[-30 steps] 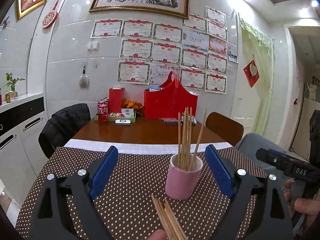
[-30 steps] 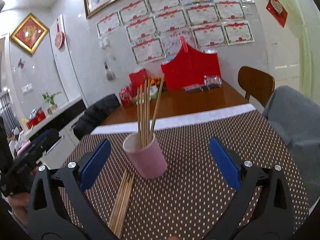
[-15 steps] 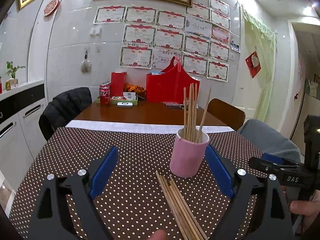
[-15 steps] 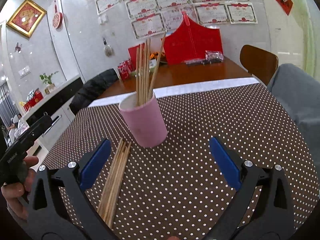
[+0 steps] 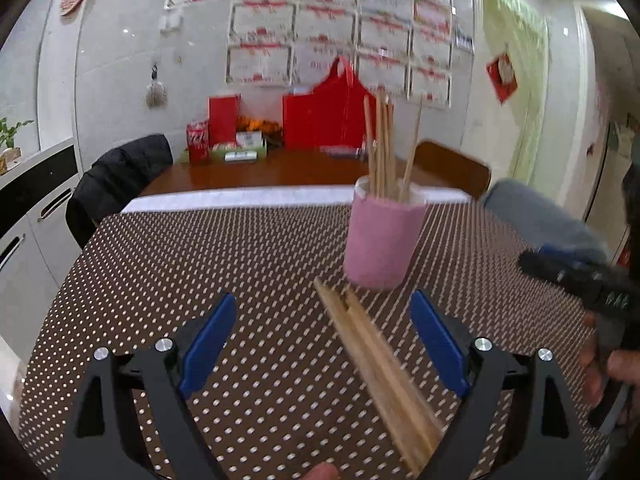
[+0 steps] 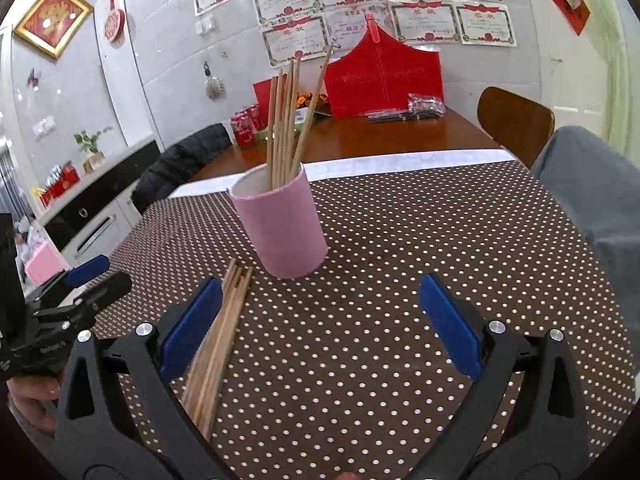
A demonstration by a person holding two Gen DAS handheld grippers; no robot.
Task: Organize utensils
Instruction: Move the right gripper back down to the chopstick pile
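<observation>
Left gripper: my left gripper (image 5: 320, 340) hangs low over the dotted tablecloth (image 5: 160, 280), jaws wide apart, nothing between the pads but cloth and sticks lying flat.
Right gripper: my right gripper (image 6: 320, 324) is spread just as wide and holds nothing; its left pad sits right over the bundle.
Task thing: the loose chopsticks (image 5: 376, 364) lie in a tight bundle on the cloth, near side of the pink cup (image 5: 382, 240), far tips just short of its base.
Long axis: the bundle runs near-to-far, angling toward the cup, so roughly in line with both grippers and not across them.
Which way: in the left view the bundle lies between the jaws, toward the right pad; in the right view the chopsticks (image 6: 216, 344) pass under the left pad. The bundle sits between my two hands.
Nearer hand: I judge the left better placed, since the sticks already fall inside its span.
Coming move: I reckon a drop straight down and a close across the bundle, then a lift to the cup.
Cup: the pink cup (image 6: 282, 228) stands upright with several chopsticks already in it, leaning a little.
In the way: the cup is close ahead, so a forward push could knock it; the other gripper is near on each side.
Around: a red bag (image 6: 384, 76), cans and a wooden chair (image 6: 516, 124) stand far back, well clear.
</observation>
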